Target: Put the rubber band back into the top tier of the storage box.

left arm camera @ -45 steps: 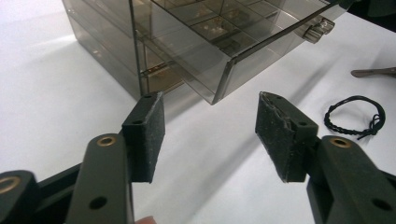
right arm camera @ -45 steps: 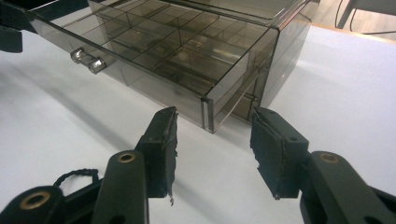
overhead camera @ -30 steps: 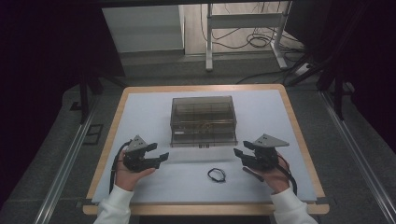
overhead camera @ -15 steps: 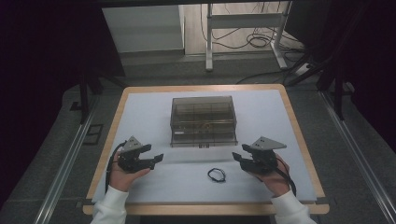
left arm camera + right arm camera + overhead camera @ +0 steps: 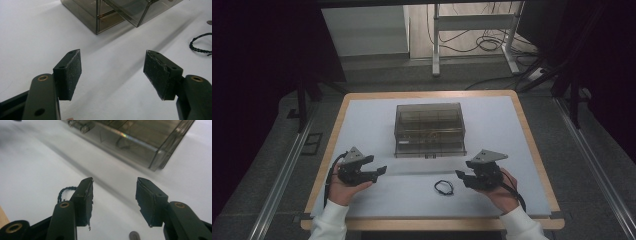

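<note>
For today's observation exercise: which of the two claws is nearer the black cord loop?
The right claw. The black cord loop lies just beside its tips, while the left claw is farther across the white table.

**Colours and patterns on the table**

Table (image 5: 532, 145): pale wood rim around a white mat (image 5: 367, 130), plain, no pattern. Box (image 5: 429, 129): smoky grey-brown, see-through, with darker dividing lines inside. Cord loop (image 5: 443, 187): black, twisted braid texture. Left gripper (image 5: 379, 171) and right gripper (image 5: 460, 176): black bodies, matte black speckled pads (image 5: 71, 71), brass-coloured rivets, grey three-cornered top plates. Sleeves (image 5: 329, 222): white. Floor (image 5: 272, 150): dark grey, speckled.
</note>
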Demonstrator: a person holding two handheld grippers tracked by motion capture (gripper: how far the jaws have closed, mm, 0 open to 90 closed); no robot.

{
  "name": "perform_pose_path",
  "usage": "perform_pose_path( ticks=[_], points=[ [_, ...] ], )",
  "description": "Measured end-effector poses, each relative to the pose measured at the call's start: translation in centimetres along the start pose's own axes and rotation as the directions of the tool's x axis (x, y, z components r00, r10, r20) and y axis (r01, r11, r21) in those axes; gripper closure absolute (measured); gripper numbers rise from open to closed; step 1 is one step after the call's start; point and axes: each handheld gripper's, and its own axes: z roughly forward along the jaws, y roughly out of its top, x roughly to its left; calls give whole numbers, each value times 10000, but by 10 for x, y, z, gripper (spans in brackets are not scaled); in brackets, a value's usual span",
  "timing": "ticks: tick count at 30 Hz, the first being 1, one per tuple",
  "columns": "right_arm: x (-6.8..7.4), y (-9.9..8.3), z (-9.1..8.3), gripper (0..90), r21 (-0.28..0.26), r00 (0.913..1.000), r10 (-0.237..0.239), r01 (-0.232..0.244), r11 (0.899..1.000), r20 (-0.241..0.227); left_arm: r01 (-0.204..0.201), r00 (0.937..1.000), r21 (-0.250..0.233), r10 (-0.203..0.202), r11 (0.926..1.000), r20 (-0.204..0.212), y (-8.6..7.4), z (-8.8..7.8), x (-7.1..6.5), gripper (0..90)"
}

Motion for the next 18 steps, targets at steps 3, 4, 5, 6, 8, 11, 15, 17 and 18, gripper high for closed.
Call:
perform_pose_path(
  ticks=[3, 4, 5, 6, 8, 11, 15, 17, 18],
  points=[
    [3, 1, 3, 482, 220, 10000, -41, 42, 9997, -69, 22, 10000, 11, -22, 10000, 19, -1, 0, 1, 308],
    [4, 1, 4, 482, 285, 10000, -19, 21, 9996, -87, 41, 10000, 9, -41, 10000, 24, -1, -1, 1, 308],
    [5, 2, 5, 483, 365, 9999, -35, 39, 9993, -105, 59, 10000, 1, -59, 10000, 16, -1, -1, 1, 307],
    [6, 3, 6, 483, 430, 9999, -41, 47, 9991, -123, 79, 10000, -20, -79, 10000, 23, -1, -2, 2, 307],
    [8, 4, 7, 482, 491, 9998, -117, 123, 9987, -136, 98, 9999, -67, -98, 9999, 30, -1, -3, 2, 306],
    [12, 6, 7, 482, 624, 9995, -199, 213, 9978, -228, 137, 9999, -126, -137, 9998, 21, -2, -4, 2, 306],
    [16, 6, 10, 483, 924, 9990, -271, 303, 9953, -359, 124, 9999, -69, -124, 9999, 26, -2, -3, 3, 306],
    [19, 5, 13, 482, 1054, 9986, -304, 349, 9938, -438, 122, 9999, -59, -122, 9999, 29, -2, -2, 3, 305],
    [20, 5, 14, 483, 1111, 9983, -319, 371, 9931, -484, 123, 9999, -53, -122, 9999, 31, -2, -2, 3, 306]
  ],
)
